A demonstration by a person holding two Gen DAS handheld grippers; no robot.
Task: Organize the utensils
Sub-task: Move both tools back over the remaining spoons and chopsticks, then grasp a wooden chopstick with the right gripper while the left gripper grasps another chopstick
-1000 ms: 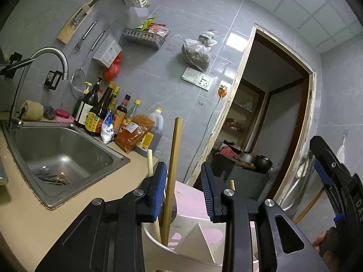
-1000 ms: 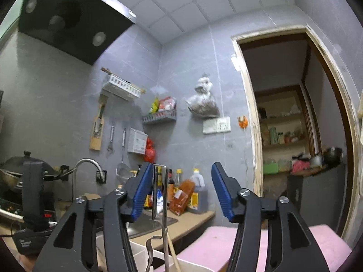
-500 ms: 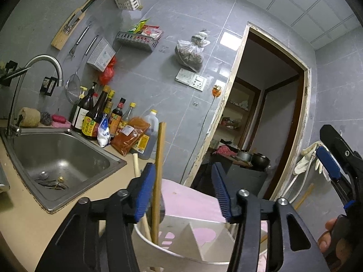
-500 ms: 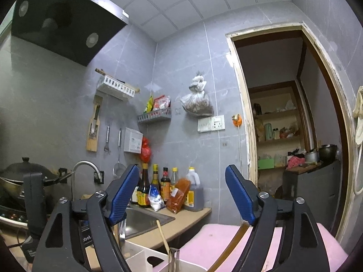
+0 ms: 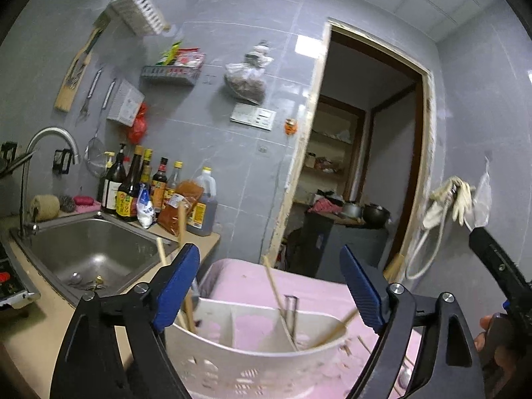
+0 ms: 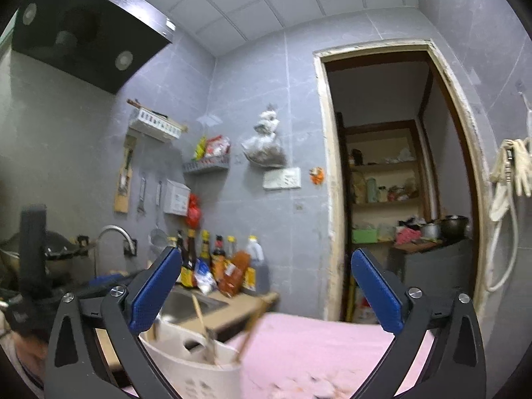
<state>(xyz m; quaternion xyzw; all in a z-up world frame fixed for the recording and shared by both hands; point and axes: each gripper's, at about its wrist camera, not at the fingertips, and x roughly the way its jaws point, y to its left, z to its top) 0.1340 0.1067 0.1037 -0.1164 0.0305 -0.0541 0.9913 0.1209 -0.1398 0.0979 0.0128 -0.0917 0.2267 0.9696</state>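
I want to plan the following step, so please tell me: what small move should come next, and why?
Probably draw both back from the white utensil holder. The left hand-held gripper and right hand-held gripper are opening with nothing pressed between the pads, and the chopsticks already stand inside.

My kitchen reads dim and bluish, with one bright glare patch on the wall tile (image 5: pixel 307 41) beside the door frame (image 5: pixel 312 139). Both fisheye views bow straight lines and blacken at the corners. Motion blur smears the utensil basket (image 6: pixel 199 362) and pink cloth (image 6: pixel 319 349).
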